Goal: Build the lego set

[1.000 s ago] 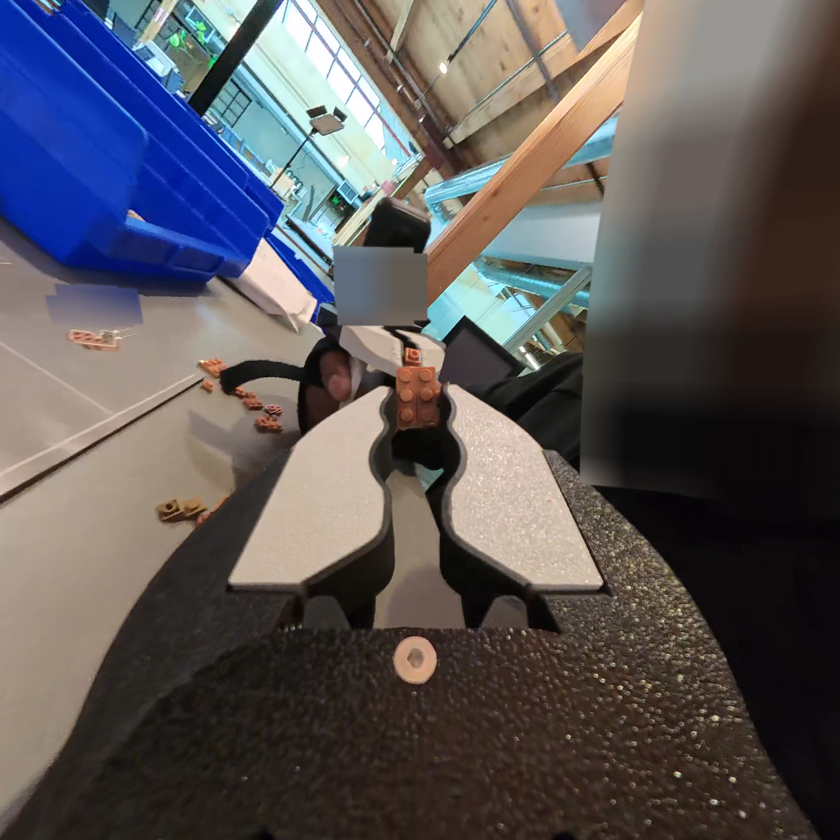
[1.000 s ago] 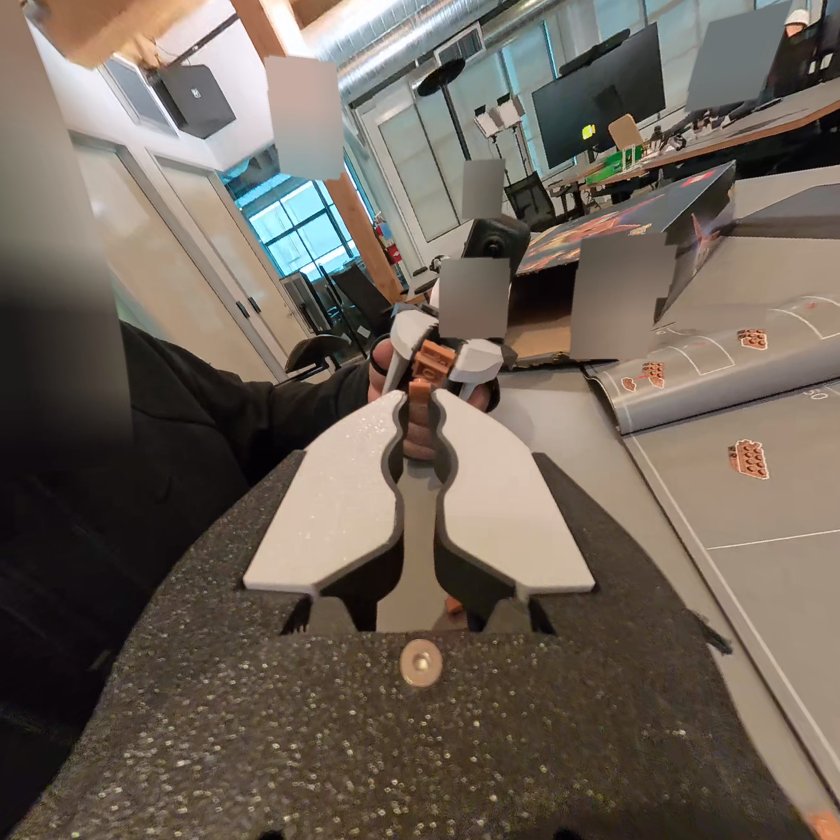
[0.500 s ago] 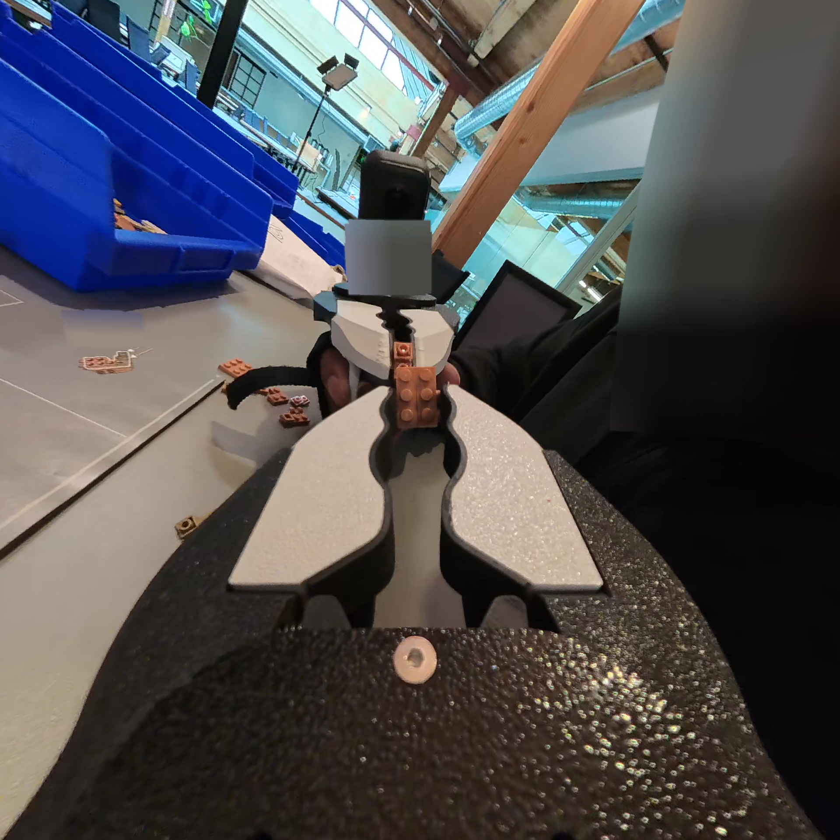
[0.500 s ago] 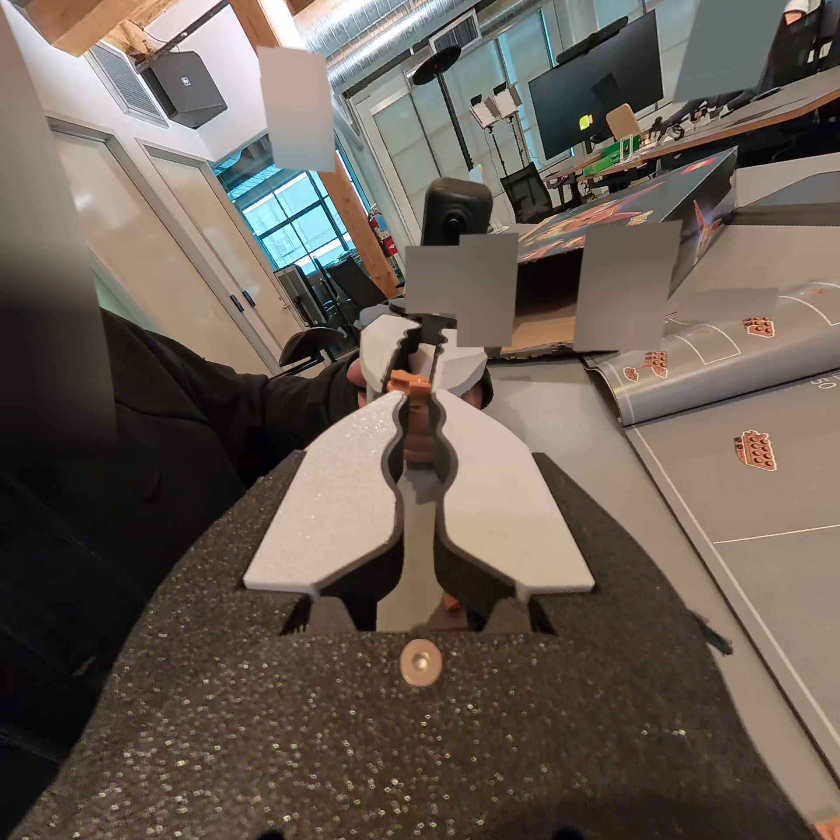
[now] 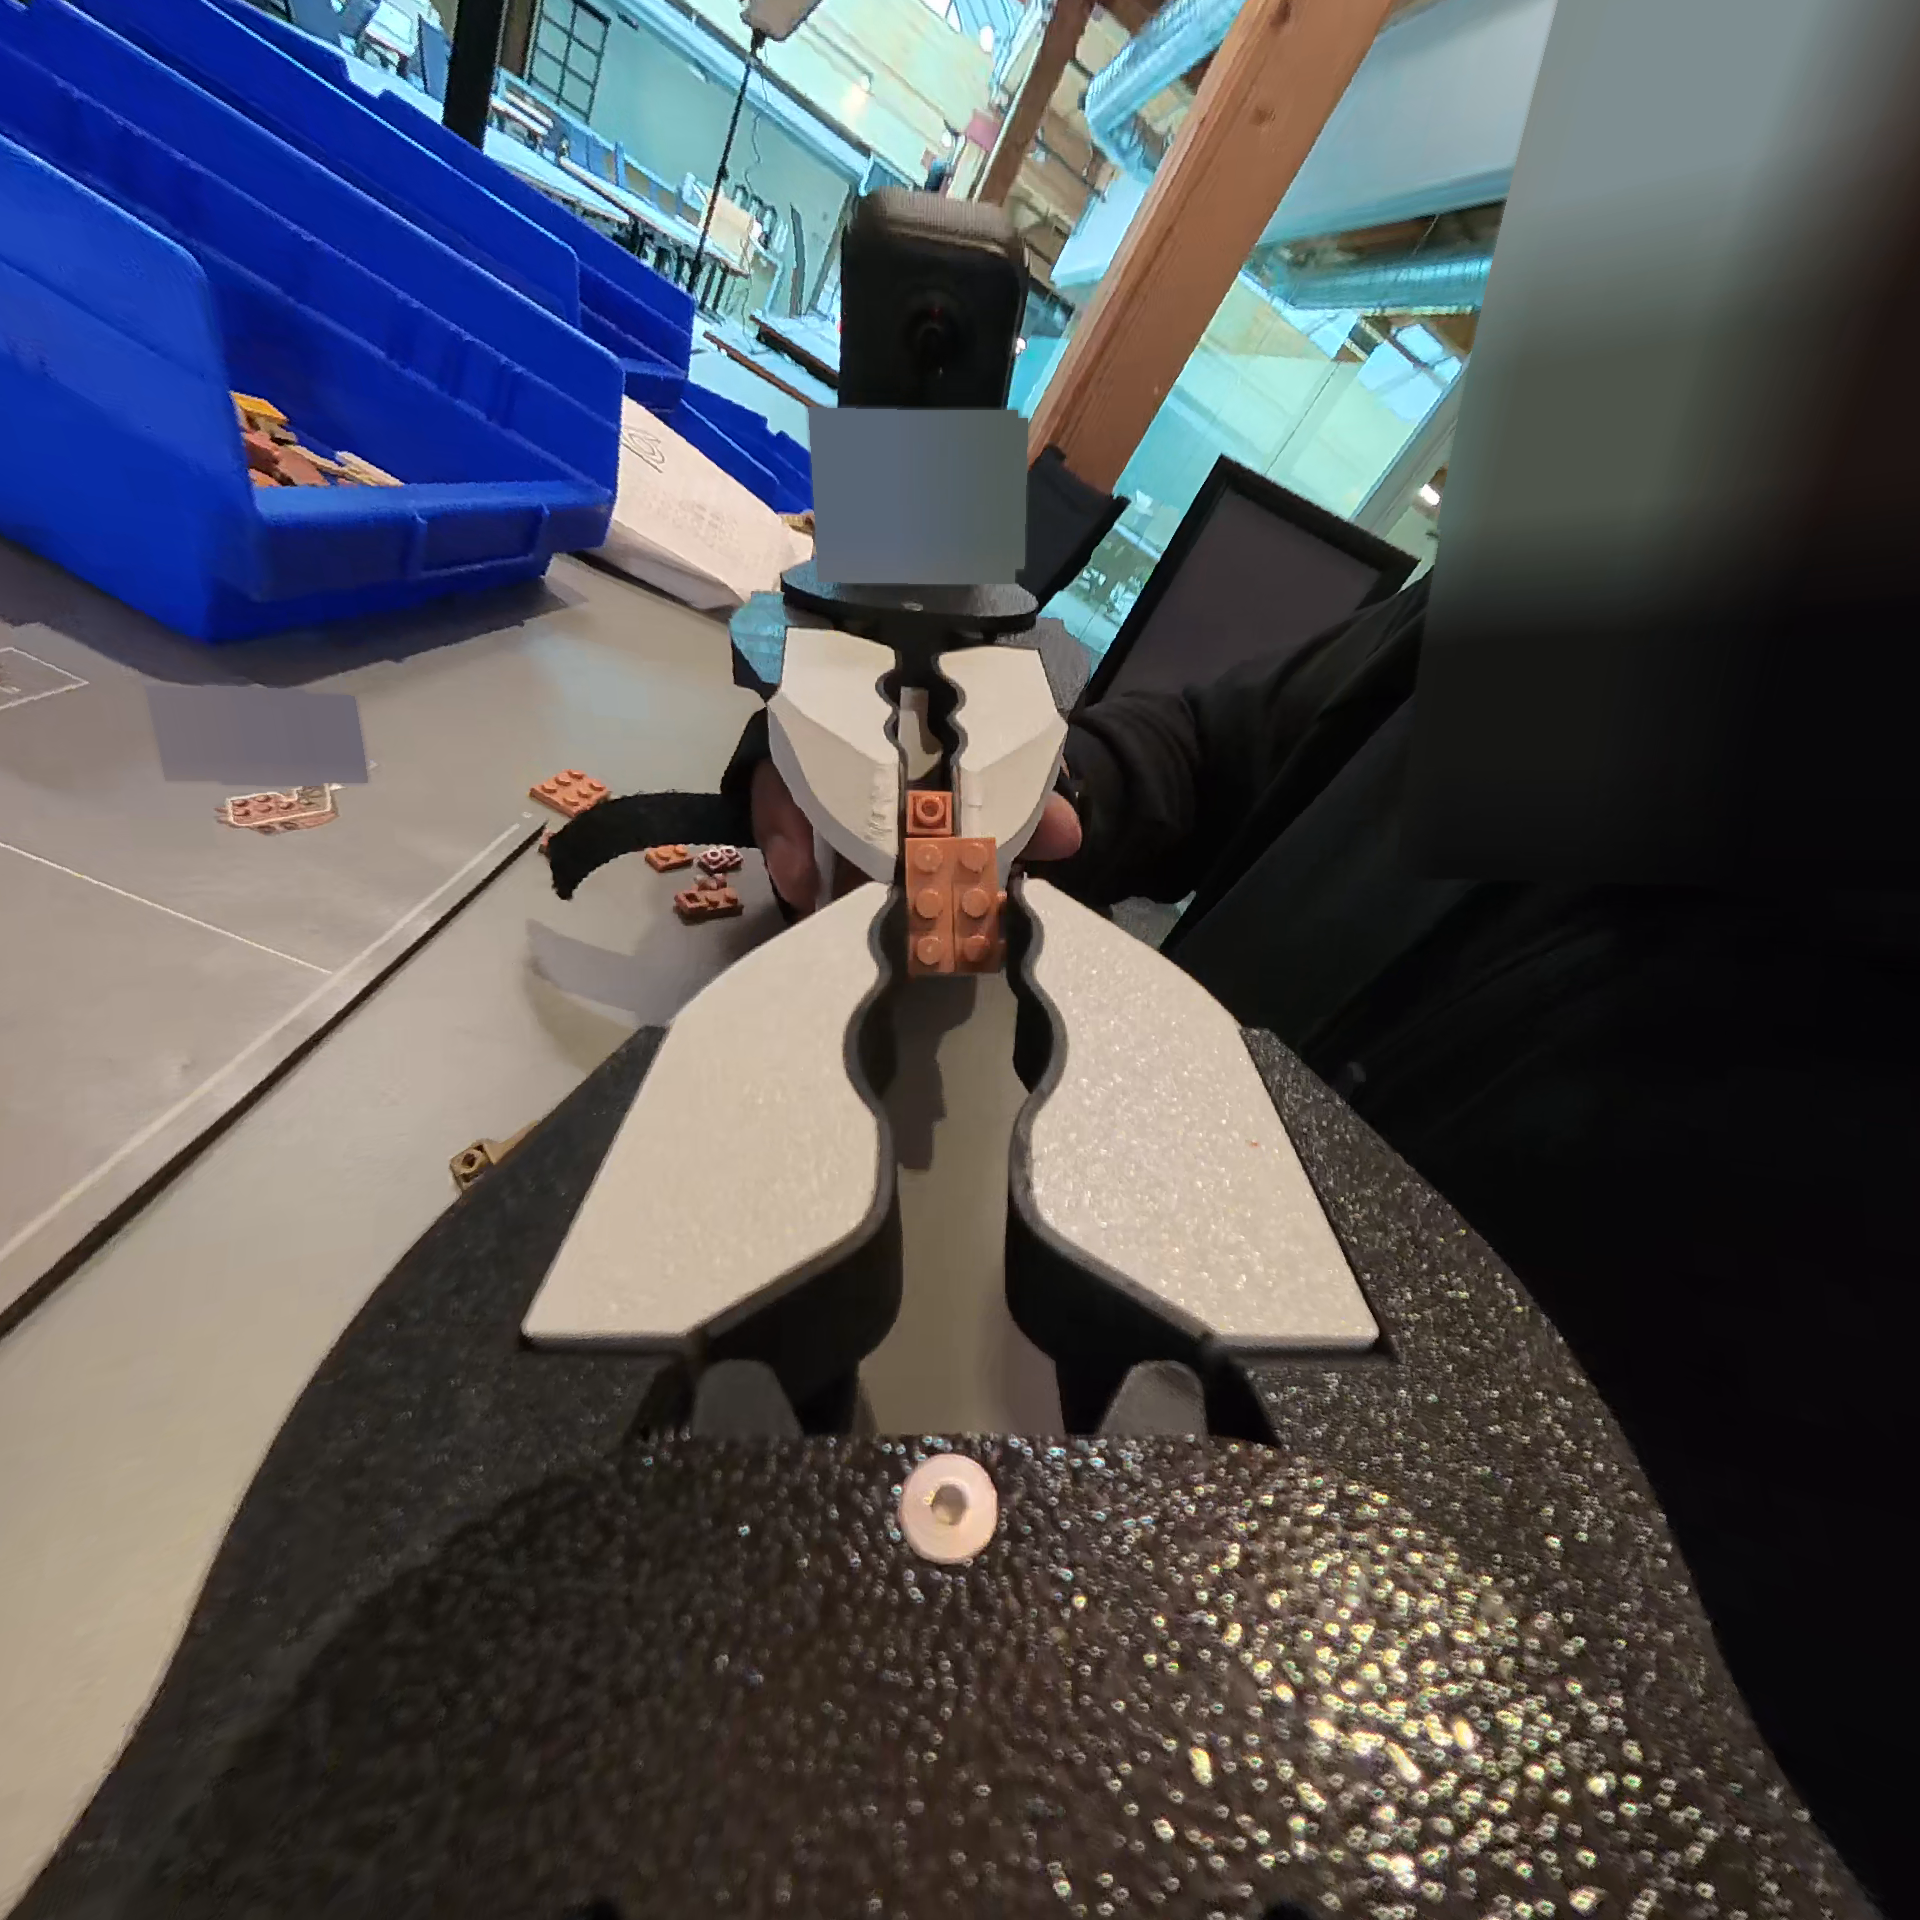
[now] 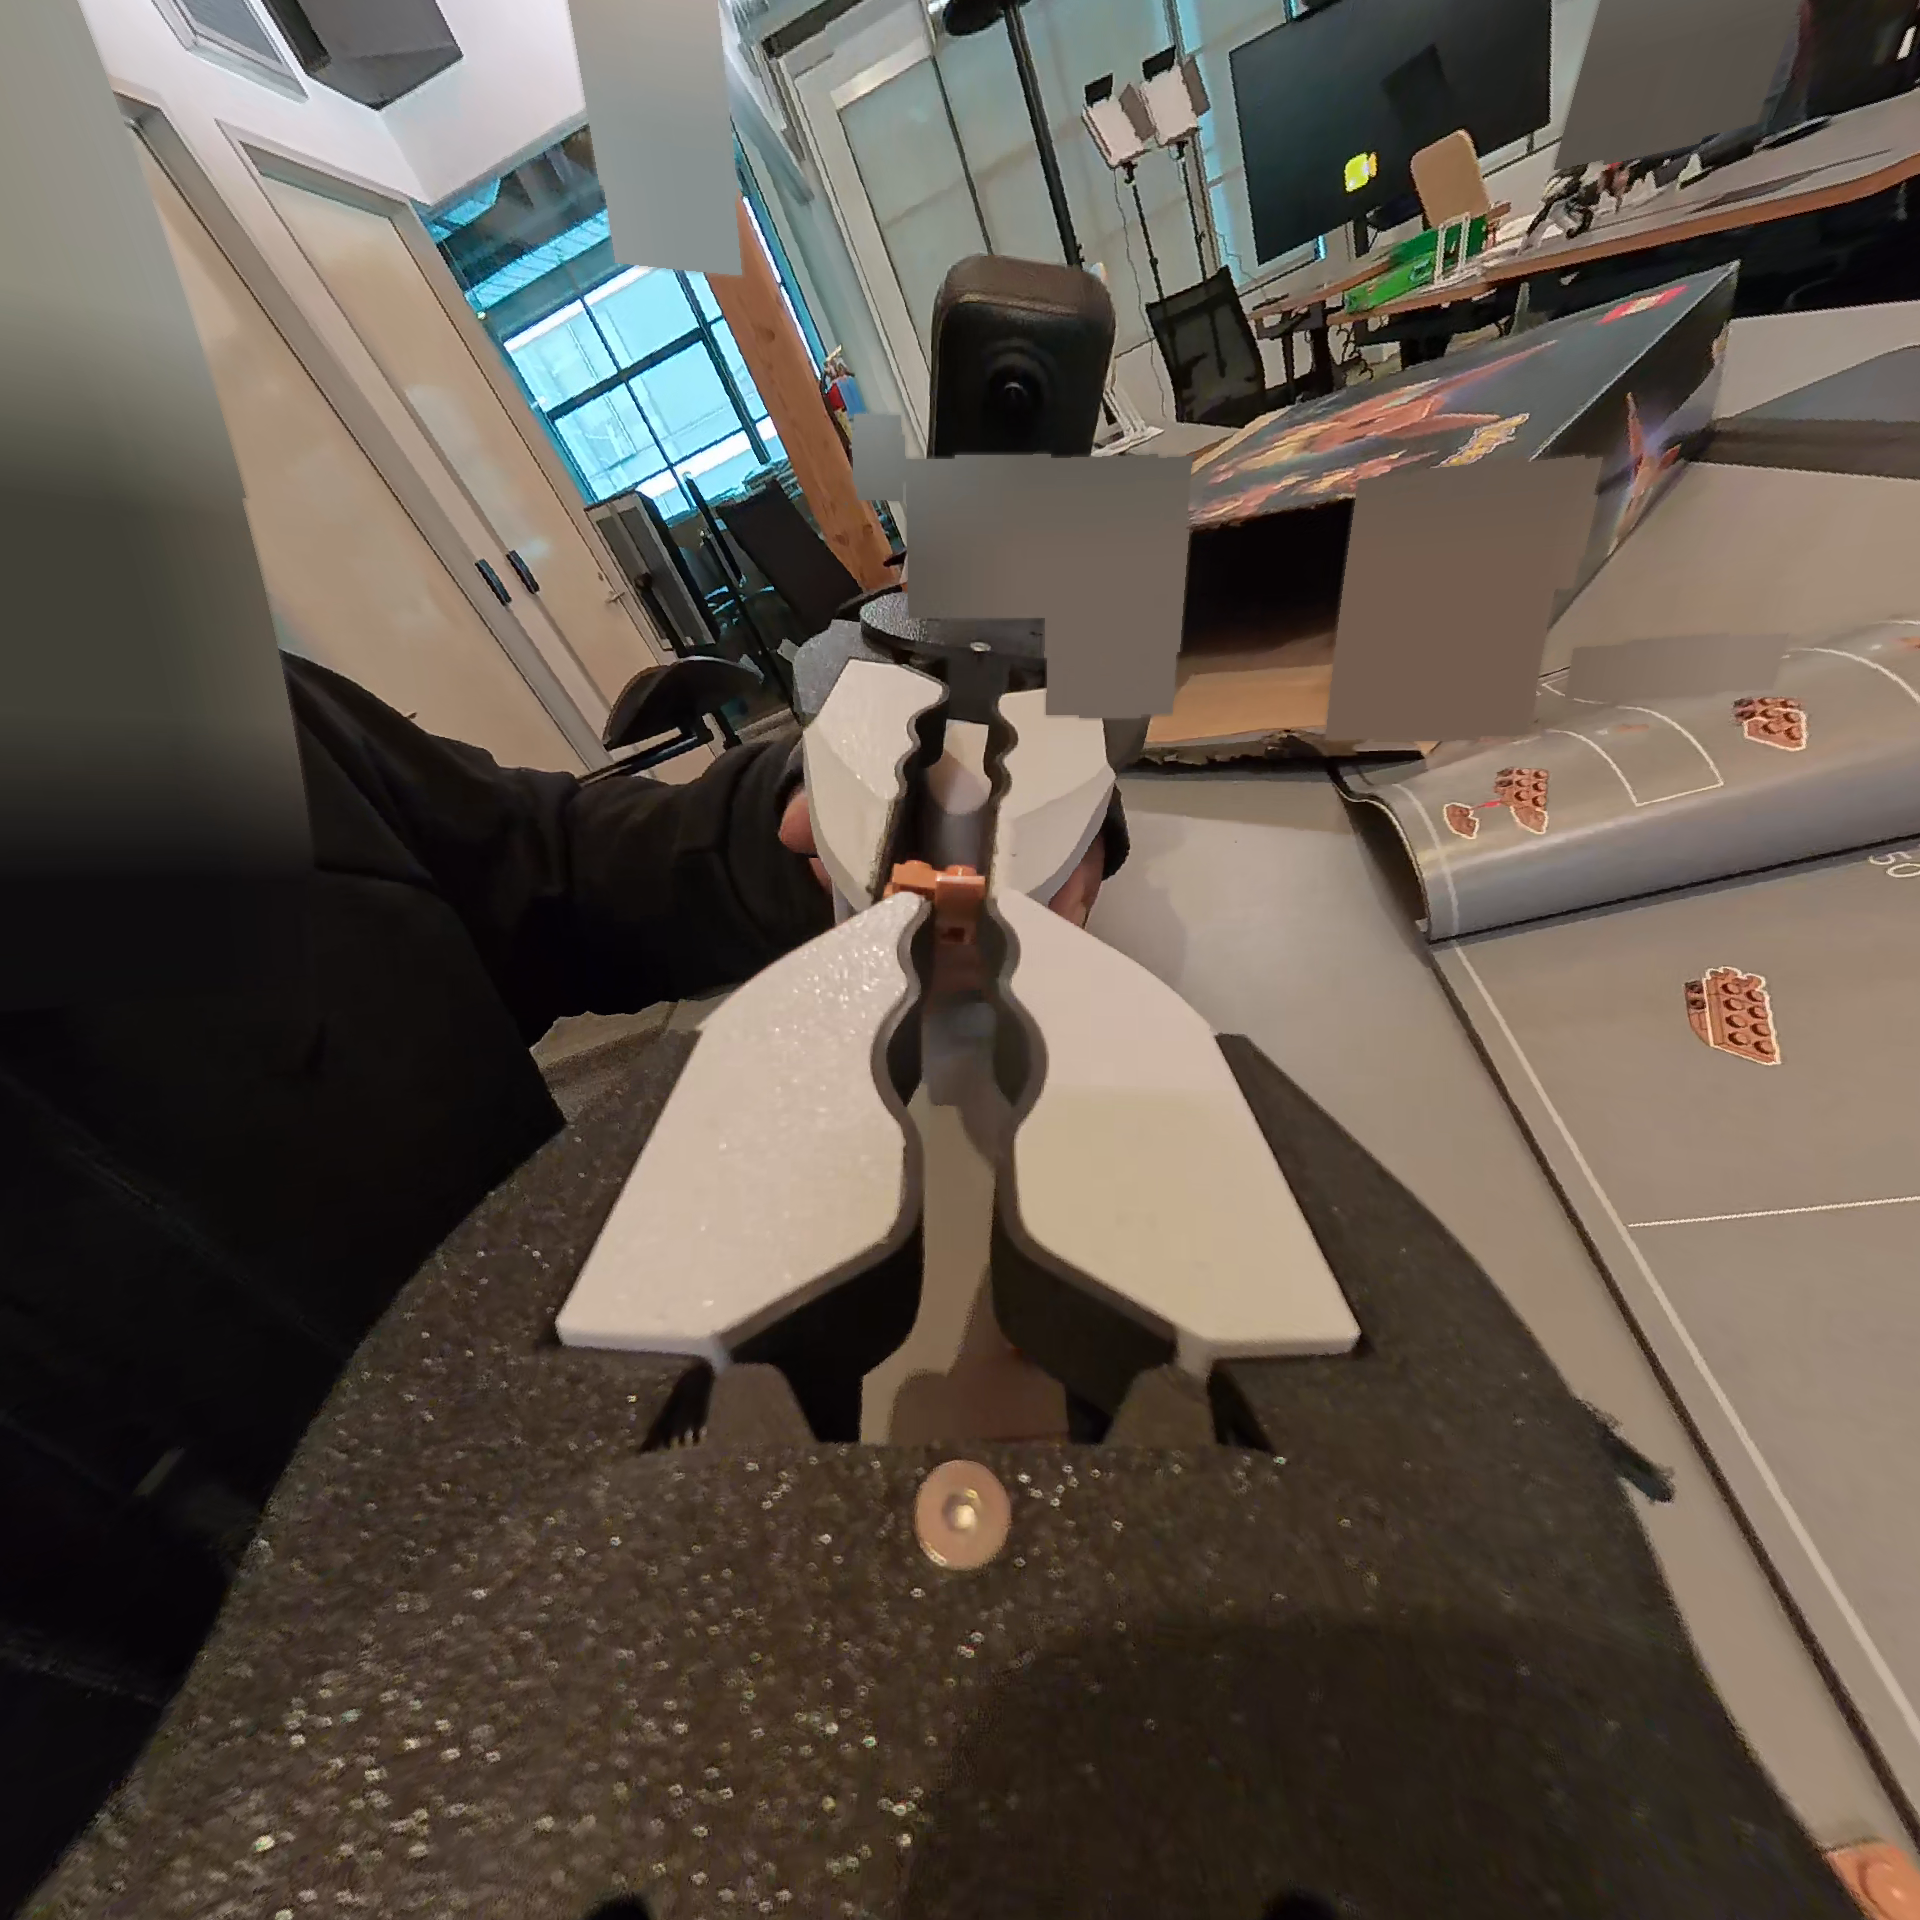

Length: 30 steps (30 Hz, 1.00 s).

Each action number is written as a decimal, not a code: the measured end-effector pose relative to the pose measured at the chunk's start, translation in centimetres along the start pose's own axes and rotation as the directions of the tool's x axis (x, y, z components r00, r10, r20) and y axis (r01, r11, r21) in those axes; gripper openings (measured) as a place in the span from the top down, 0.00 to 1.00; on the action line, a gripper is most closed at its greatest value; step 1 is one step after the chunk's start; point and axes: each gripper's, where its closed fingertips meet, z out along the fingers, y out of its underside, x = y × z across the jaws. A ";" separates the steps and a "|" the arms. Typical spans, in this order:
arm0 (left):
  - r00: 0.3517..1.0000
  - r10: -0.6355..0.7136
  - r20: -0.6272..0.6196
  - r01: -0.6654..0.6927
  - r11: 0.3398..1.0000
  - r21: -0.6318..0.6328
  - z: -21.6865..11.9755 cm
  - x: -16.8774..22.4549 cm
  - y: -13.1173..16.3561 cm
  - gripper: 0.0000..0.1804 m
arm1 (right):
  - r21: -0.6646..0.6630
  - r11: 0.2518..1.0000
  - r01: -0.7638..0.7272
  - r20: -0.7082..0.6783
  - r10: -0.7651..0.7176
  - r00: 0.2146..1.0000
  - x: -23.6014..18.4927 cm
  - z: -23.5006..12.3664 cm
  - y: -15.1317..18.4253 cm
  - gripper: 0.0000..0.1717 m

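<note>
Right now both grippers meet tip to tip above the grey desk (image 5: 312,1195), each w/ a piece. Left gripper (image 5: 951,914) has its jaws shut on a flat orange-brown studded plastic brick plate (image 5: 951,904), studs facing the camera. Right gripper (image 5: 928,800) has its jaws pinched on a small single-stud orange-brown plastic brick (image 5: 928,810), sitting at the plate's far edge, touching or nearly so; can't tell if it's seated.

Step in hand looks like mating the two pieces. Next move prob. calls for lining stud to socket and a firm, square push.

Desk carries loose brown bricks (image 5: 707,894), blue plastic storage bins (image 5: 312,395), an open grey instruction booklet (image 6: 1662,831), and a dark printed cardboard box (image 6: 1455,447). Room: open office w/ timber beams, glass walls.
</note>
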 end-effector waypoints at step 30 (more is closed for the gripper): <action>0.983 -0.134 -0.123 0.124 0.988 -0.091 -0.2 1.4 1.4 0.90 | -0.073 0.992 0.100 0.048 -0.097 0.994 -1.4 0.5 1.1 0.96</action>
